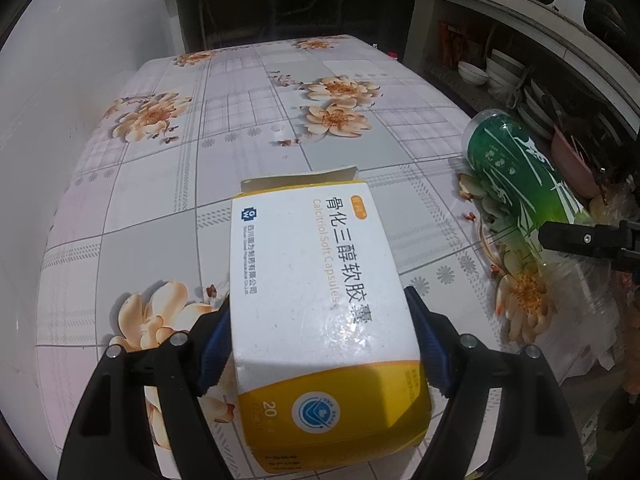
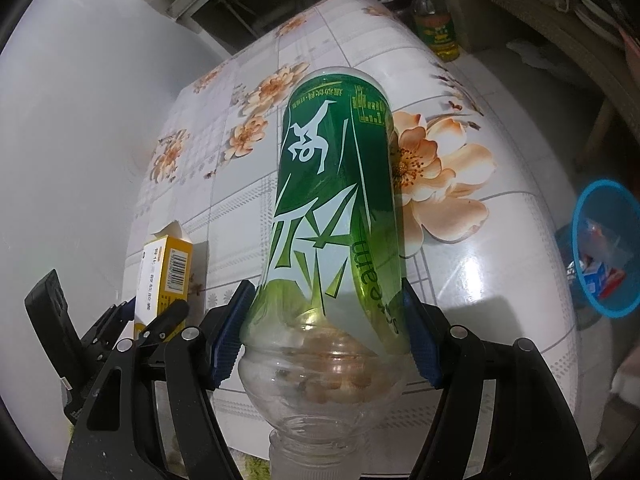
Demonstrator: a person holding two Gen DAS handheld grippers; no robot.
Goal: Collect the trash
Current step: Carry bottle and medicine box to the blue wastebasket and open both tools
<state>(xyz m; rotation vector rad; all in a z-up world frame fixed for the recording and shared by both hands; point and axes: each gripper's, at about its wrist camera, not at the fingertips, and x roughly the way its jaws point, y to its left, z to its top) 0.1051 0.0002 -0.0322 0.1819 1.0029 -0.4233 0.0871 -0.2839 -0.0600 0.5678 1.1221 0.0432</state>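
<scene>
My left gripper (image 1: 320, 328) is shut on a white and yellow medicine box (image 1: 320, 292), its far flap open, held over the flowered table (image 1: 180, 184). The box also shows in the right wrist view (image 2: 170, 272), at the left, with the left gripper's fingers (image 2: 160, 328) around it. My right gripper (image 2: 328, 328) is shut on an empty plastic bottle with a green label (image 2: 336, 208), neck toward the camera. The bottle also shows in the left wrist view (image 1: 516, 168), at the right, with a right gripper finger (image 1: 576, 240) on it.
A blue bin (image 2: 608, 248) holding wrappers stands on the floor right of the table. A yellow oil bottle (image 2: 434, 28) stands beyond the table's far end. Shelves with bowls (image 1: 492, 72) and a pink basin (image 1: 572, 160) run along the right. A white wall is at the left.
</scene>
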